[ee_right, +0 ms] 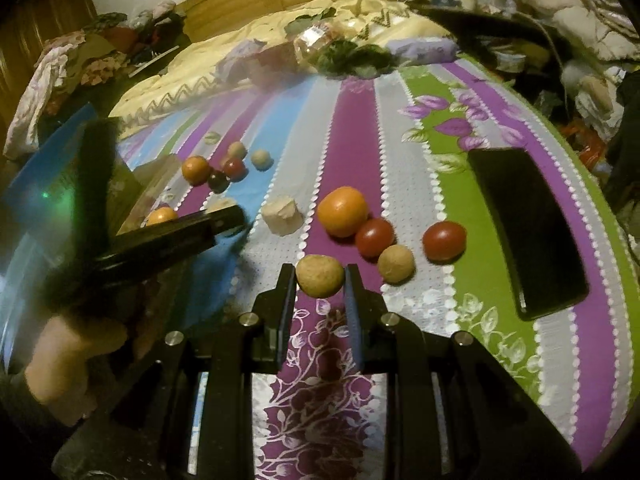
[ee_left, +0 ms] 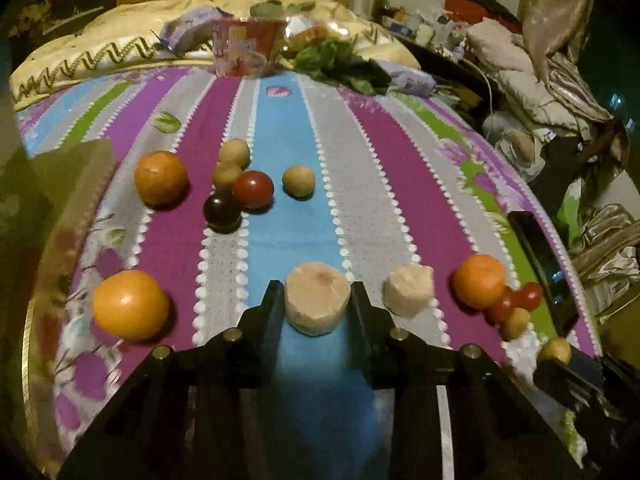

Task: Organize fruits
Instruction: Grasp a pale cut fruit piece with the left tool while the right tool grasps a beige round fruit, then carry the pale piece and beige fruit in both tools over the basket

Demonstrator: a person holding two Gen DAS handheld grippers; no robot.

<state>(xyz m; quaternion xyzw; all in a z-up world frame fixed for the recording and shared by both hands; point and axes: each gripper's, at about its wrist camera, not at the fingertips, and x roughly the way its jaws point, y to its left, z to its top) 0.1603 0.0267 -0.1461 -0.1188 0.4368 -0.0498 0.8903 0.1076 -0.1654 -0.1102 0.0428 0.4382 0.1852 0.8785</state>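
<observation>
On the striped bedspread (ee_left: 380,168), my left gripper (ee_left: 316,294) is shut on a pale peeled fruit piece (ee_left: 316,304), with a pad against each side. A second pale piece (ee_left: 408,288) lies just to its right. My right gripper (ee_right: 320,274) is shut on a small tan round fruit (ee_right: 320,280), held slightly above the cloth. Right of it lie an orange (ee_right: 343,211), two red tomatoes (ee_right: 375,237) and another tan fruit (ee_right: 395,263). A far group holds an orange (ee_left: 160,178), a tomato (ee_left: 253,189), a dark plum (ee_left: 222,212) and tan fruits (ee_left: 298,180).
Another orange (ee_left: 130,306) sits alone at the near left. A black phone (ee_right: 528,228) lies by the bed's right edge. Snack packets (ee_left: 244,48) and leafy greens (ee_left: 340,64) sit at the far end. A hand (ee_right: 68,360) holds the left gripper's handle. Clutter lines both sides.
</observation>
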